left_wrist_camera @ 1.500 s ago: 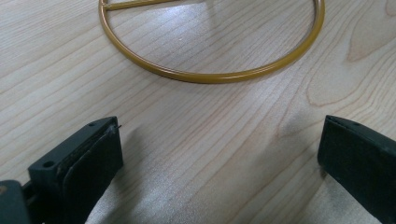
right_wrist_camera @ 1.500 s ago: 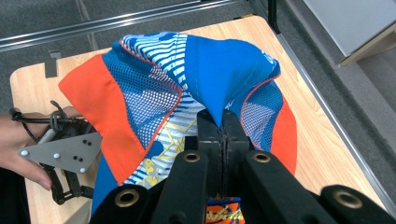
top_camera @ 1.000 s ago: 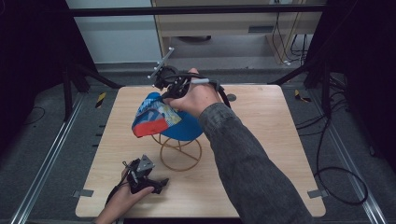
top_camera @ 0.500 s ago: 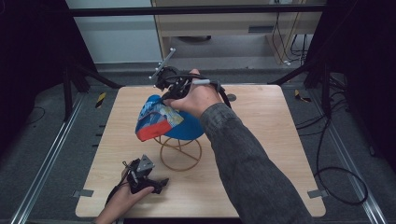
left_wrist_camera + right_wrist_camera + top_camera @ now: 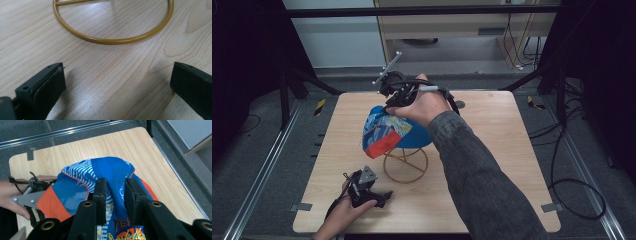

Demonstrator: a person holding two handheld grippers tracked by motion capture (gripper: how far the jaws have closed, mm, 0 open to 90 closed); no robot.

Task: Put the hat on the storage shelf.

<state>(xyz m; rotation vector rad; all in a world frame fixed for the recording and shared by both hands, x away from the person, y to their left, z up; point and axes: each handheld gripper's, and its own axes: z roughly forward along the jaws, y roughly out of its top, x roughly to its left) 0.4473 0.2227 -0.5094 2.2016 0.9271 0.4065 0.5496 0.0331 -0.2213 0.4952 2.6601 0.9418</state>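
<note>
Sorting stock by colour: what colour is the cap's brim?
The brim of the cap is orange, clearest in the right gripper view.

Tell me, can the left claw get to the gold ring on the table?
Probably yes. The left claw rests open on the table, and only bare wood lies between it and the gold ring. The cap, pinched by the right claw, sits above the ring.

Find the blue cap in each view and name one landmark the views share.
High view: the cap sits mid-table on the gold stand, under the right gripper.
Left gripper view: no cap here; the stand's ring base lies ahead of the open jaws.
Right gripper view: the cap sits centre, a fold pinched between the jaws.
Shared landmark: the wooden table.
</note>
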